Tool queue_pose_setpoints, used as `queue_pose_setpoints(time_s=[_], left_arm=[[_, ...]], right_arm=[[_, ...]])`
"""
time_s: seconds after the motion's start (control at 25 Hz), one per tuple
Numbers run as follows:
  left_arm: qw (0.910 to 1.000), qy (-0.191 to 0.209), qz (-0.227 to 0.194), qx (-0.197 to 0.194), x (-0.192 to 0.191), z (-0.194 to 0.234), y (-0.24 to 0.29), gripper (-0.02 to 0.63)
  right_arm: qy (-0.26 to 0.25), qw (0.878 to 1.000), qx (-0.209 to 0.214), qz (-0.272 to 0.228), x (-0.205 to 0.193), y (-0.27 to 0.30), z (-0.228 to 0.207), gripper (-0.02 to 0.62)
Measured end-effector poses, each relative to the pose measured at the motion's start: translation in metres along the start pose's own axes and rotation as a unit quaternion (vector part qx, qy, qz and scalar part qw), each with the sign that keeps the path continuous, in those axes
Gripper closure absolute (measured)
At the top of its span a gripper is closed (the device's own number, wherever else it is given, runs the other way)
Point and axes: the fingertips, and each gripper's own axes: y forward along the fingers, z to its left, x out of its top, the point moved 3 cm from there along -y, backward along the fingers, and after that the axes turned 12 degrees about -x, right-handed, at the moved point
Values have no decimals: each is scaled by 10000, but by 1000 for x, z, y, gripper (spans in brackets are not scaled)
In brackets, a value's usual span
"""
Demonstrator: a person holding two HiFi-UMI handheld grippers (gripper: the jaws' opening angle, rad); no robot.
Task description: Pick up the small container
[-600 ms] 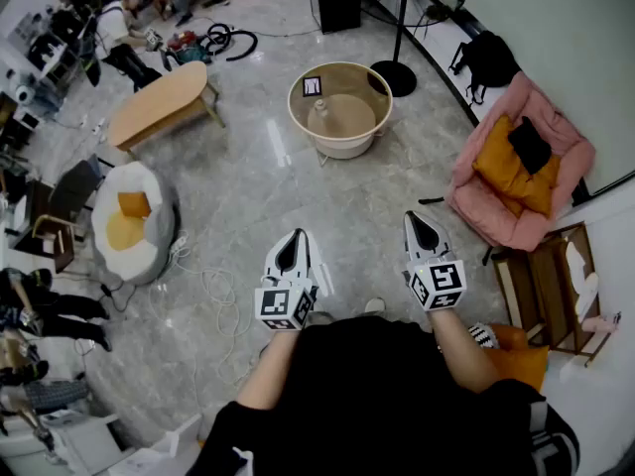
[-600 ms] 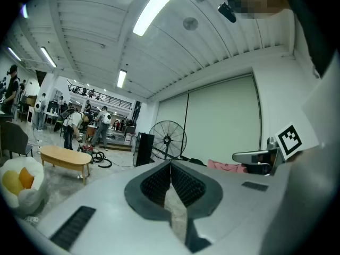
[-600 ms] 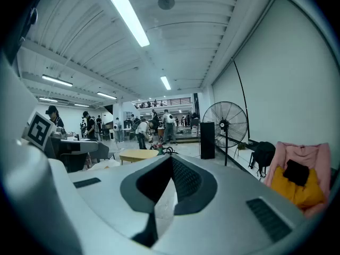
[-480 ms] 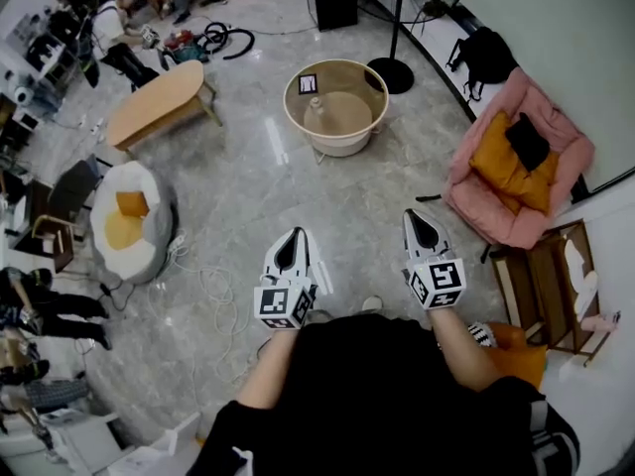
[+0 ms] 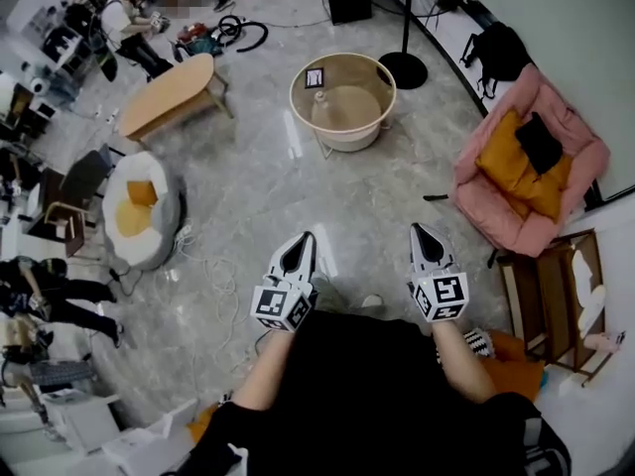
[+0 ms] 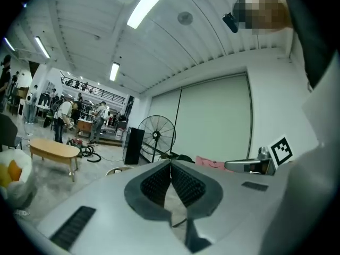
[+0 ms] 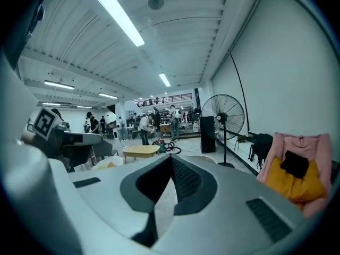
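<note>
Task barely begun: we hold the left gripper (image 5: 302,241) and right gripper (image 5: 420,232) at lower centre, both closed and empty, while the container (image 5: 319,98) stands untouched on the round table (image 5: 342,57) at upper centre, with approach and grasp outstanding.

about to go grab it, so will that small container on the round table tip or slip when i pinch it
The small container stands upright on the round table and seems narrow at the top, so a sideways nudge may tip it. Being small, it is probably light. Whether its pale surface is slippery is too small to tell here.
</note>
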Motion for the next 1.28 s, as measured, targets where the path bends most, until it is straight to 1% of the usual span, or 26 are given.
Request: queue_pose_setpoints(time_s=[0.2,0.32,0.4,0.52,0.6,0.68,0.88,0.96,1.08,1.16,1.28], left_arm=[[9993,54,250,-277,-11,-7,19,586],[9977,205,413,-495,-11,-4,33,586],[9975,253,413,-510,-6,4,54,586],[9983,212,321,-433,-2,27,98,586],[9989,123,278,-361,-4,46,124,586],[9993,41,208,-306,-3,65,140,586],[9990,-389,-109,-173,33,131,158,586],[9991,-353,-187,-104,51,163,171,586],[9993,-304,-200,-7,67,213,191,586],[9993,-354,-130,-35,69,245,203,586],[9993,-361,26,-87,67,287,223,586]], right_arm=[[-42,9998,-153,121,-17,1,-5,580],[74,9996,-166,193,-20,6,-8,578],[50,9997,-174,193,-16,17,-19,580],[-121,9991,-335,216,-6,53,-44,580],[-151,9987,-383,286,-5,82,-54,580],[-189,9986,-344,356,-3,108,-55,580],[-512,9965,-465,466,25,182,-33,580],[-476,9965,-512,468,39,220,-26,580],[-276,9979,-367,453,62,274,-13,580],[-278,9982,-273,446,75,307,-1,580],[-466,9976,-229,461,91,354,17,580]])
